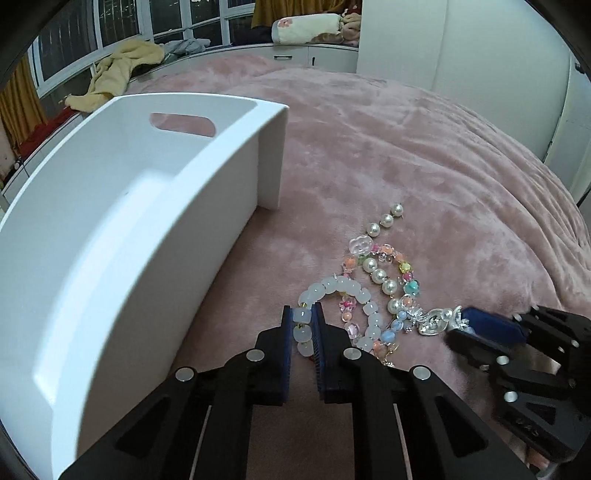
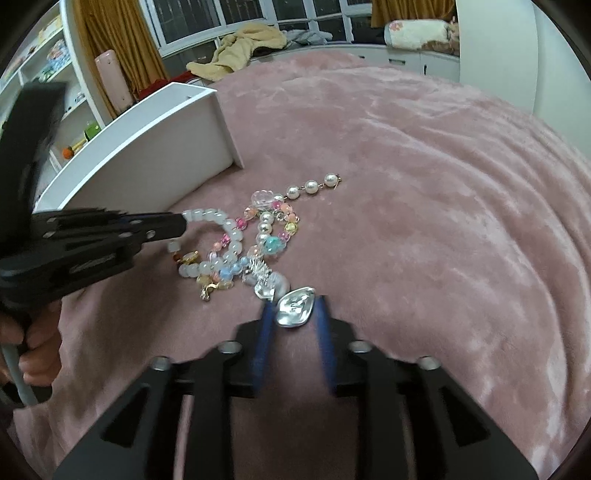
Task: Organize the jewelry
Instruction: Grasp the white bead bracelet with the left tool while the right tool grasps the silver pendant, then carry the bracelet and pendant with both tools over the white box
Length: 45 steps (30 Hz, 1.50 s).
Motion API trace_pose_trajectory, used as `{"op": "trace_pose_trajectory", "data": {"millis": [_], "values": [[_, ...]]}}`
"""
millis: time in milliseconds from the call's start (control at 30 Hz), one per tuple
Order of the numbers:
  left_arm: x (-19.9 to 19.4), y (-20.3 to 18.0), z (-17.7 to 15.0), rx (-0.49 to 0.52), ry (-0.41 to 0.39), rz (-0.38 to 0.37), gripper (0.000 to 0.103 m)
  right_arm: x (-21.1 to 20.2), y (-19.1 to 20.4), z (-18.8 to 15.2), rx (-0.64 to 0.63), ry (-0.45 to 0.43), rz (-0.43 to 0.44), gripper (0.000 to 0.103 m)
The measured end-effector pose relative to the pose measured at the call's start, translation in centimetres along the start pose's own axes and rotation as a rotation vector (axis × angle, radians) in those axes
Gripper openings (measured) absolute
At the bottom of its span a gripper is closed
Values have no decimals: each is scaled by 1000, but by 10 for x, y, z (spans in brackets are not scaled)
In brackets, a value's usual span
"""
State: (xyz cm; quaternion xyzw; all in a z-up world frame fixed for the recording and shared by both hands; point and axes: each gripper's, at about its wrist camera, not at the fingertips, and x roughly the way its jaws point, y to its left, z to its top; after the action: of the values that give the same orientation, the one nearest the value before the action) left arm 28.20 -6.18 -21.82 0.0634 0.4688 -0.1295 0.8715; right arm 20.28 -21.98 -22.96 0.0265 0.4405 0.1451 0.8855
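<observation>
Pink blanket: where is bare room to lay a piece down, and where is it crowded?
Bare pink blanket spreads right of and beyond the jewelry pile. The white box interior looks bare. Crowded: the pile between both tools, left tool on the white bead bracelet, right tool around the silver pendant.

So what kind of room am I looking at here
Most likely a bedroom: the jewelry lies on a pink plush bedspread, a pillow sits on the window ledge, and curtains hang beside the window.

White box (image 1: 110,229) perhaps cut off lower left.
</observation>
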Motion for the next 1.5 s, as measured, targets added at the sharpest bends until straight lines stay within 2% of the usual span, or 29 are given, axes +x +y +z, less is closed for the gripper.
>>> {"op": "trace_pose_trajectory", "data": {"millis": [67, 233, 467, 967, 1233, 1500], "values": [[-6, 1, 1, -2, -6, 1, 15, 5, -3, 1, 0, 10, 4, 21], [-22, 1, 3, 6, -29, -14, 15, -2, -2, -4, -1, -18, 5, 21], [-50, -2, 11, 35, -74, -31, 15, -35, -2, 2, -7, -71, -8, 21], [-120, 18, 35, 25, -157, -16, 15, -95, 14, 37, -87, -128, -68, 21], [-157, 47, 46, 12, -197, 18, 15, -121, 36, 68, -141, -163, -78, 21], [-181, 91, 47, -16, -204, 72, 15, -124, 74, 100, -210, -187, -58, 21]]}}
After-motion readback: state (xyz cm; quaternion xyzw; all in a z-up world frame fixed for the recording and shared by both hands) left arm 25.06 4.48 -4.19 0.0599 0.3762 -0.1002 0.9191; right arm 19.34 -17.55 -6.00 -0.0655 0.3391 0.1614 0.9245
